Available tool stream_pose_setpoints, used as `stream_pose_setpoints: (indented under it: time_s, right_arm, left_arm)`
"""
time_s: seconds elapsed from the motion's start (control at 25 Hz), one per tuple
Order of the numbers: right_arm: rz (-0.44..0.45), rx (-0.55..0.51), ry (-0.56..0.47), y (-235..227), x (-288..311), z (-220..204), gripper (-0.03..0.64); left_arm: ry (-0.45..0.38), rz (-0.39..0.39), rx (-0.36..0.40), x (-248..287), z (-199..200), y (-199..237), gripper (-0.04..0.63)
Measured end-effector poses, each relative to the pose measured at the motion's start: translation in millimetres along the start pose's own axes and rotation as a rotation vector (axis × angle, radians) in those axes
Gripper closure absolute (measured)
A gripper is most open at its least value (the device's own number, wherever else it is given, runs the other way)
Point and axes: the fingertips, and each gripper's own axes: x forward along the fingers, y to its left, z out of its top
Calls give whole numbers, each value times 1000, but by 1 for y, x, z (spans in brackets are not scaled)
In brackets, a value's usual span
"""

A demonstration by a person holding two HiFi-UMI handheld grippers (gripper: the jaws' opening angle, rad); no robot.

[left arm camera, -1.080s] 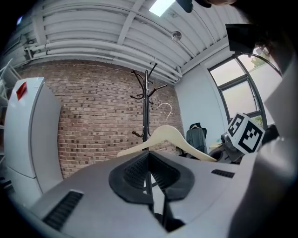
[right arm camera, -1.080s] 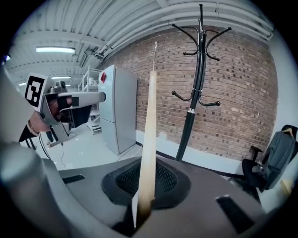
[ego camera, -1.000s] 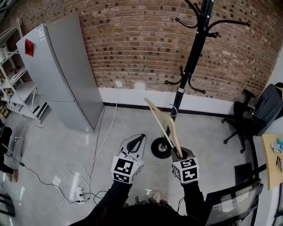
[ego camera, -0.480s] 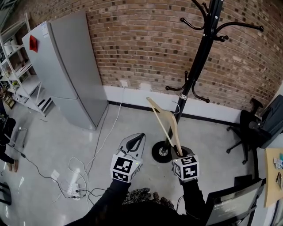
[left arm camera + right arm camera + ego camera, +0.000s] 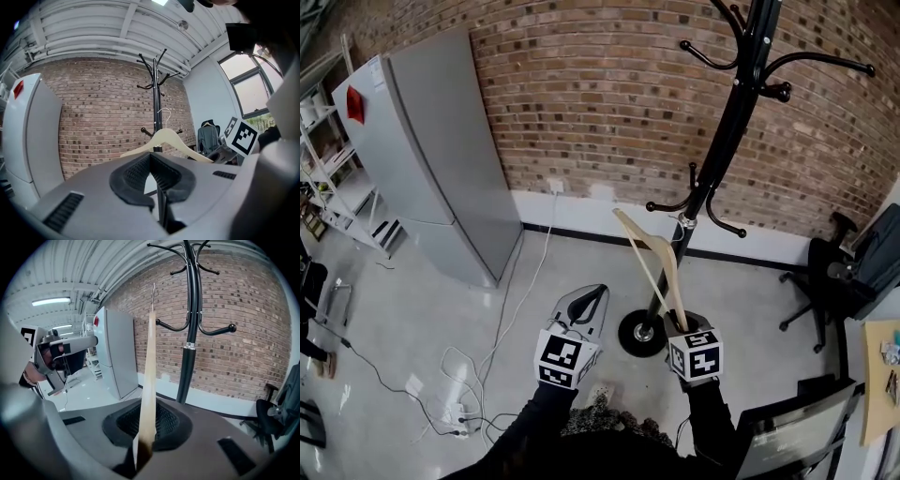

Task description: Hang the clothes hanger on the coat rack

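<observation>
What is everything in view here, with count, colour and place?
pale wooden clothes hanger: one, cream, standing up from the right gripper's jaws
black metal coat rack: one, black, in front of the brick wall, beyond the hanger
red-brown brick wall: one, across the back
tall grey refrigerator: one, grey, left, by the wall
white metal shelving unit: one, white, far left
black office chair: one, black, right
white power strip with cables: one strip, white, on the floor at lower left
light wooden desk: one, tan, right edge
left gripper: one, grey, jaws shut, empty
right gripper: one, grey, shut on the hanger's end
dark sleeves: two, behind the grippers
</observation>
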Motion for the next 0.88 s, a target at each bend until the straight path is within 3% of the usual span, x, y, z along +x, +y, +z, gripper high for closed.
stream_pose_setpoints:
  time_s: [0.52,0.88]
  right_arm:
    - [-30,68,53,-45,71,17,578]
    - [-27,103,95,-54,98,8,578]
  left_arm:
    - [7,-30,-1,72,-1,55,588]
    - [47,-55,-22,97,-19,69,588]
